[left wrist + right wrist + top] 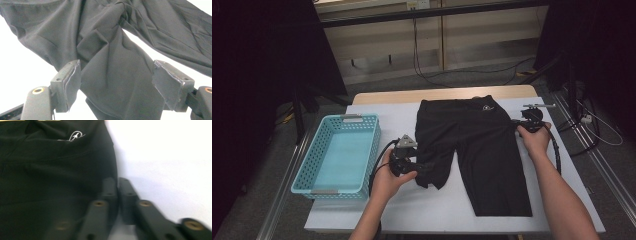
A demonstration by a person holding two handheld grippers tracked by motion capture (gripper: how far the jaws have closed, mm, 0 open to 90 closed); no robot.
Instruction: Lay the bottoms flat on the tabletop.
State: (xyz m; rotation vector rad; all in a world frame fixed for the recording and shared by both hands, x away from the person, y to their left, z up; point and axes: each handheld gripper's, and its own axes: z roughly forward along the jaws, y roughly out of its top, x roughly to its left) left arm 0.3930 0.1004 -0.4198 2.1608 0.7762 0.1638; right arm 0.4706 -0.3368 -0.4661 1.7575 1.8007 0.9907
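While the black shorts [472, 150] lie flat mid-worktop [562, 210], the left tongs [115, 82] stand spread around the near-left leg hem, and the right tongs [117, 195] are pressed together at the right side seam; a thin pinch there could slip.

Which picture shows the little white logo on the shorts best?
The right gripper view: the logo is close and large there. In the high view it is a tiny white speck by the waistband. The left gripper view gives just plain black cloth.
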